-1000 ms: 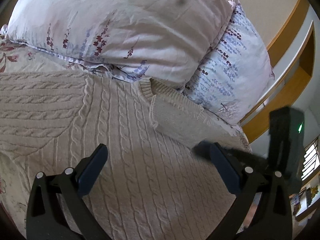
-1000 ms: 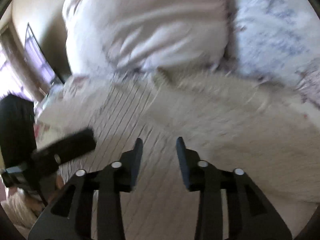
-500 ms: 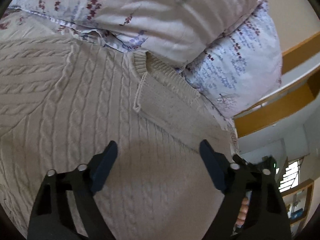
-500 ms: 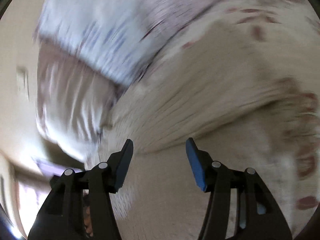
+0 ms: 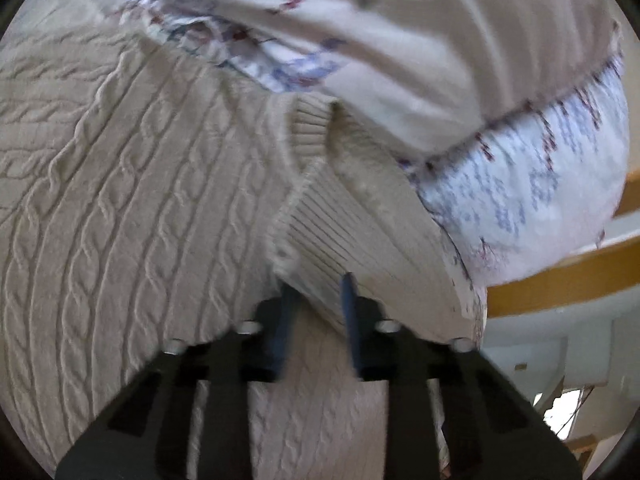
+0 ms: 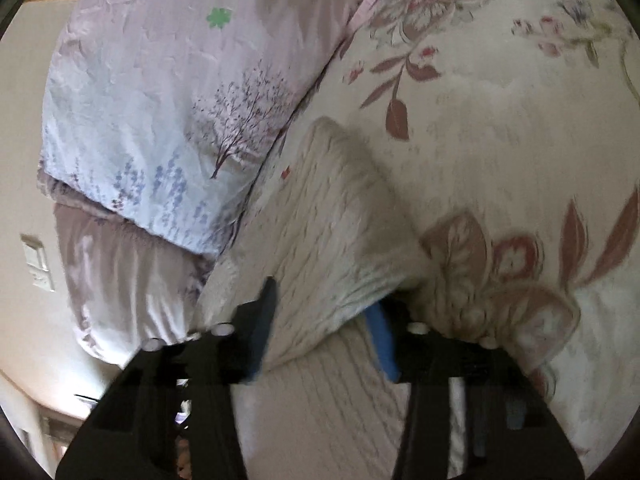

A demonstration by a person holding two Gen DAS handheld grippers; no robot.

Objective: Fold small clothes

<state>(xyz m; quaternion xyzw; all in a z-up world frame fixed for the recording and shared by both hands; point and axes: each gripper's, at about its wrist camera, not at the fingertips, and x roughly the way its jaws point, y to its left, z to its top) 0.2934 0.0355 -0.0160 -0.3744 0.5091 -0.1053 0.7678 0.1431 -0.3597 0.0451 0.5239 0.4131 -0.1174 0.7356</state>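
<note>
A cream cable-knit sweater (image 5: 120,200) lies spread on the bed, its neck up against the pillows. My left gripper (image 5: 318,292) is shut on the ribbed collar (image 5: 332,232), and the knit edge passes between its blue pads. In the right wrist view, a raised fold at the edge of the sweater (image 6: 332,220) sits between the fingers of my right gripper (image 6: 324,304). Its jaws are closing around the fold, and the inner face of the right pad (image 6: 382,340) still shows bare.
Two floral pillows (image 5: 400,40) (image 5: 540,180) press against the sweater's top edge. The floral bedsheet (image 6: 500,120) stretches away on the right. A wooden bed frame (image 5: 560,280) borders the bed past the pillows. A wall switch (image 6: 38,264) shows at the far left.
My left gripper moved forward to the neckline and went from wide open to shut on the collar. My right gripper swung across to the sweater's edge, rolled, and narrowed its jaws around a fold.
</note>
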